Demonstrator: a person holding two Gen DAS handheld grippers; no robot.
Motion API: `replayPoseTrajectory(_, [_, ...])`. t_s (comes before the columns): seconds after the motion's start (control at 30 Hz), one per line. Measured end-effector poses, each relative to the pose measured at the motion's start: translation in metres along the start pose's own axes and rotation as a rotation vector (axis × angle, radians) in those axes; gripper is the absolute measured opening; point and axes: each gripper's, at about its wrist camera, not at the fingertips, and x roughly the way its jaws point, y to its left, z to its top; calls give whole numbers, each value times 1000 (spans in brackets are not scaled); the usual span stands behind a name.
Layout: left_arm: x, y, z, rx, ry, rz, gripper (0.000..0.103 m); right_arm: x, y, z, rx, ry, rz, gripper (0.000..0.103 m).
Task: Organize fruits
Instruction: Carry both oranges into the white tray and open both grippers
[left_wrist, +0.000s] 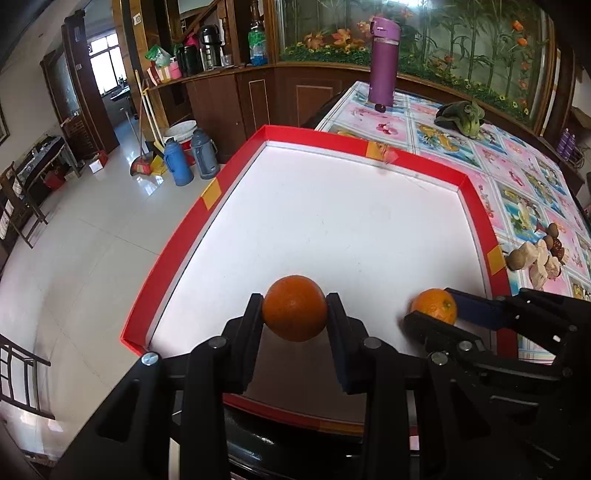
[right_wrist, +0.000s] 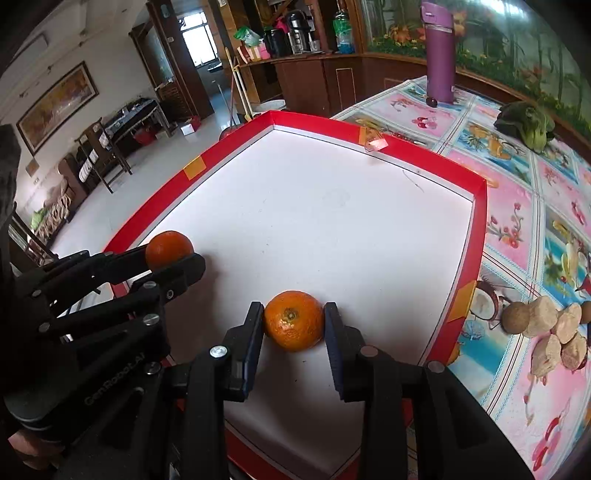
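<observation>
Right wrist view alone shows the stem end of the right orange (right_wrist: 293, 320), which sits on the white floor of the tray (right_wrist: 476, 221) near its front edge, with the right gripper (right_wrist: 293, 325) closed on its sides; the left wrist view sees that pair only edge-on at lower right. Both views show the left gripper (left_wrist: 294, 310) pinching the left orange (left_wrist: 294, 308) near the tray's front-left corner, seemingly lifted off the floor. Beyond both fruits the tray floor lies bare up to its red walls.
</observation>
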Motion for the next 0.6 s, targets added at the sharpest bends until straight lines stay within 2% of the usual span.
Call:
replayPoseTrajectory(0.07, [2, 1, -3, 1, 16, -1, 40, -1, 0, -1, 6, 17, 10, 35])
replayPoseTrajectory(0.13, [1, 3, -5, -5, 21, 19, 50, -2, -1, -2, 2, 18, 15, 40])
replayPoseTrajectory(0.2, [-2, 6, -3, -19, 14, 28, 66, -4, -8, -2, 22, 26, 27, 47])
replayPoseTrajectory(0.27, [-8, 7, -1, -26, -3, 41, 73, -13, -19, -4, 63, 8, 51, 50])
replayPoseTrajectory(0.33, [-17, 6, 1, -25, -32, 50, 73, -29, -29, -8, 89, -36, 79, 50])
replayPoseTrajectory(0.43, [-31, -4, 6, -13, -70, 31, 74, -61, -50, -16, 117, -125, 59, 52])
replayPoseTrajectory(0.53, [-47, -28, 9, 27, -110, -34, 77, -92, -80, -32, 160, -200, 12, 56])
replayPoseTrajectory(0.6, [-56, -50, 9, 70, -127, -92, 84, -108, -100, -45, 182, -227, -26, 56])
